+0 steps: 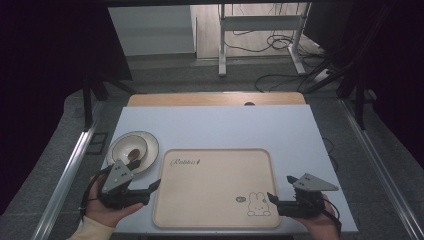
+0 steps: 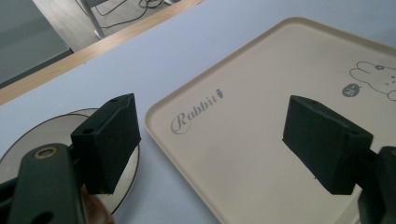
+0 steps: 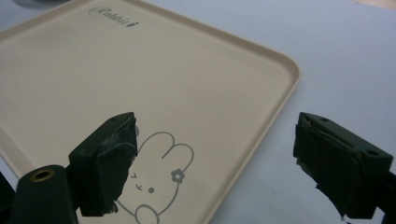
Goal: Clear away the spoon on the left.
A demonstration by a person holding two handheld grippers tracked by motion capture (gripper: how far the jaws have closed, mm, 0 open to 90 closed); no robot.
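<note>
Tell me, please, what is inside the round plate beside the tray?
In the plate lies one small brown thing; what it is I cannot tell. The left gripper covers the plate's near edge.

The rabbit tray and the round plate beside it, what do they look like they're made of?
Tray: probably moulded plastic, matt cream, with a rounded raised rim and printed rabbit artwork. Plate: likely glazed ceramic, cream and glossy with a thin dark rim line, though melamine is possible.

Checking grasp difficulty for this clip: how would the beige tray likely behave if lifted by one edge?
The tray looks like thin, one-piece plastic, so probably light and fairly stiff, perhaps flexing slightly. It is wide and flat, so held by one edge it would likely droop or swing. Its smooth, low rim may slip between the pads.
</note>
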